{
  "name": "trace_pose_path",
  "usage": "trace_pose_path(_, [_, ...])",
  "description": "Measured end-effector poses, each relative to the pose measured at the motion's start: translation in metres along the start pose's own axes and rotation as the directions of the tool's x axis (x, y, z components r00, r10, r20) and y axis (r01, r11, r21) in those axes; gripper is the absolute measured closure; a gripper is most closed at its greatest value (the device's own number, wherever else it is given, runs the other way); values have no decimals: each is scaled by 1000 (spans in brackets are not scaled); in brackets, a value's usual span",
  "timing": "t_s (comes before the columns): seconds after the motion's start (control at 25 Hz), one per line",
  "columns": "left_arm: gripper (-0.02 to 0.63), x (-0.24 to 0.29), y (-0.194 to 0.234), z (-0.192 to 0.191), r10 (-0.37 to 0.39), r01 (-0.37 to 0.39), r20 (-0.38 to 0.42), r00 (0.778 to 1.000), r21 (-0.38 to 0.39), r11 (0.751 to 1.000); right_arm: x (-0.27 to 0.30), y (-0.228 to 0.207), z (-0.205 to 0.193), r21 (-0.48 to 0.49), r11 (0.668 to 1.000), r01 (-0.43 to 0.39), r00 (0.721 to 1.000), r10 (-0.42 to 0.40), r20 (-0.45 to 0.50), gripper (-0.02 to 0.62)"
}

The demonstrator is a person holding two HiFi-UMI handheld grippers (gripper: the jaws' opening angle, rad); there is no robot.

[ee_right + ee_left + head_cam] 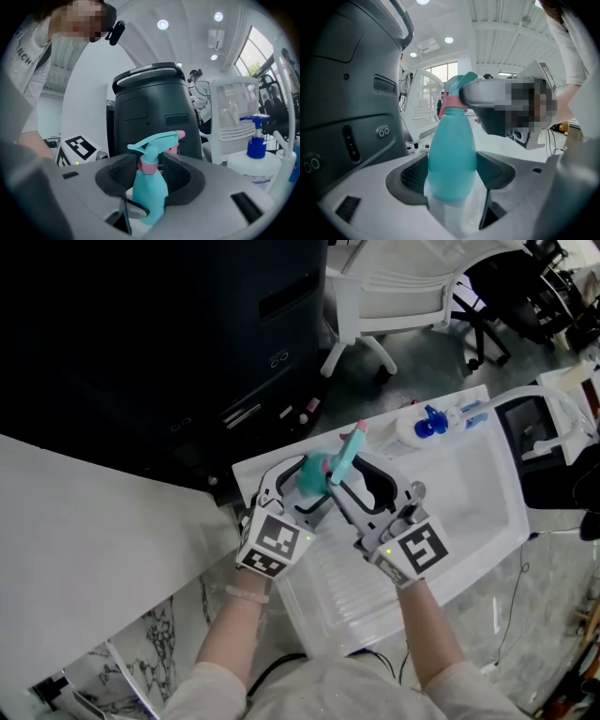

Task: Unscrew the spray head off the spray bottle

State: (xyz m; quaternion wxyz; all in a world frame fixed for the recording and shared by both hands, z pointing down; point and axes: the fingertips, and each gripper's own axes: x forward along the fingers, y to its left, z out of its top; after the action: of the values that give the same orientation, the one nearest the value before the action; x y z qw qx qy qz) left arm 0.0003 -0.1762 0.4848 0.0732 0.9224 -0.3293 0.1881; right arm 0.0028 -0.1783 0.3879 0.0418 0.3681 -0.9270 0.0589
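1. Teal plastic marks the spray bottle (315, 474) at the centre of the head view, above the white worktop (469, 493). Our left gripper (306, 486) meets it from the lower left and our right gripper (336, 482) from the lower right. The spray head (349, 451) slants toward the upper right.
2. In the left gripper view, the spray bottle (452, 159) fills the centre of the frame. The jaws are clamped on its two flanks, with the neck pointing up and away.
3. In the right gripper view, the jaws are closed on the pink collar (148, 165) just under the spray head (157, 139), at frame centre. The bottle's long axis runs up the frame, crosswise to these jaws. We judge the right hand is the one placed to twist about that axis while the left pins the body.
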Motion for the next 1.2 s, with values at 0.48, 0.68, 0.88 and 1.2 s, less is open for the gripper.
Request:
trace_pose_path(0.48, [281, 1, 0, -1, 3, -3, 3, 1000, 1, 1000, 20, 6, 4, -27, 999, -18, 1000, 18, -12, 443])
trace_pose_path(0.68, [281, 0, 1, 3, 3, -3, 8, 1000, 0, 1000, 17, 8, 18, -68, 998, -3, 999, 7, 54, 448])
trace_pose_path(0.88, [279, 1, 1, 3, 0, 0, 8, 1000, 0, 1000, 11, 7, 38, -57, 998, 2, 995, 3, 104, 449])
trace_pose_path(1.2, [279, 2, 0, 2, 3, -3, -1, 1000, 1, 1000, -4, 7, 78, -59, 998, -26, 982, 36, 183, 451])
